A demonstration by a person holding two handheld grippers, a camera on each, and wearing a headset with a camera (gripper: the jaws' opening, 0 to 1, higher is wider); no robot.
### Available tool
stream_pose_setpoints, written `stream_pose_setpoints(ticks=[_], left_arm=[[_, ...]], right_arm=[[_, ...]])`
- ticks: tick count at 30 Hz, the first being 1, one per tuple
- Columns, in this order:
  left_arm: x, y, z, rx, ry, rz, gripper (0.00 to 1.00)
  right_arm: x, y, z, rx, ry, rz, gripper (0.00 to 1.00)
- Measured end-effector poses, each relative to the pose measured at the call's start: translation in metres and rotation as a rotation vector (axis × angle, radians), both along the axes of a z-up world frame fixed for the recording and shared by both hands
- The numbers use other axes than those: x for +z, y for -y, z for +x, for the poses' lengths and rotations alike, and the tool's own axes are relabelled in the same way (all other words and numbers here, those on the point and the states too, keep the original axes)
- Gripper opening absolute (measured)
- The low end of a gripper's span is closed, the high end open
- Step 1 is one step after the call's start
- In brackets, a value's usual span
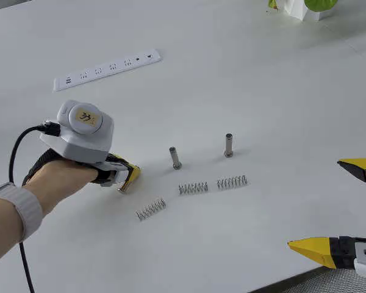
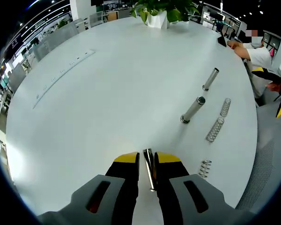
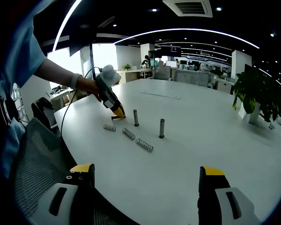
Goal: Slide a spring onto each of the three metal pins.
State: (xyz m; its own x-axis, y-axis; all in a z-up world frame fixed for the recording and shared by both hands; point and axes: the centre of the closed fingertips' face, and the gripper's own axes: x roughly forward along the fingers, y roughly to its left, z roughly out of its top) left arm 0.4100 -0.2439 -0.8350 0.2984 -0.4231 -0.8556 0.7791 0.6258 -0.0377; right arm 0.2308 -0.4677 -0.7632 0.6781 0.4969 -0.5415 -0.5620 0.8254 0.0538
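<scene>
My left gripper point(image 1: 129, 177) is shut on a metal pin point(image 2: 149, 169), holding it low over the white table at the left. Two more pins stand upright on the table: one point(image 1: 175, 157) in the middle and one point(image 1: 228, 145) to its right. In front of them lie three loose springs in a row: near point(image 1: 150, 209), middle point(image 1: 193, 188) and right point(image 1: 232, 182). My right gripper point(image 1: 335, 207) hangs wide open at the table's near right edge, with nothing between its jaws. In the right gripper view the pins point(image 3: 136, 117) and springs point(image 3: 128, 134) lie well ahead.
A white power strip point(image 1: 107, 69) lies at the back left of the table point(image 1: 250, 79). A potted plant point(image 1: 299, 7) stands at the far right. A mesh chair point(image 3: 33, 178) sits beside the near table edge. A person point(image 2: 257, 54) sits beyond the table.
</scene>
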Motion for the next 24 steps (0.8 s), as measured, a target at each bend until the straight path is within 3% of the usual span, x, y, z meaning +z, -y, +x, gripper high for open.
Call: stream_pose_setpoints(ticks=[4,18,24], left_arm=[[-0.004,0.0,0.0,0.004,-0.014,0.013,0.06],[-0.004,-0.001,0.006,-0.002,0.0,0.038,0.05],[-0.004,-0.004,0.007,0.016,0.001,0.023,0.05]], right_arm=[[0.001,0.0,0.001,-0.001,0.002,0.0,0.92],[0.0,-0.009,0.008,0.024,0.001,-0.012,0.92],[0.0,-0.014,0.009,0.03,0.001,-0.016,0.92]])
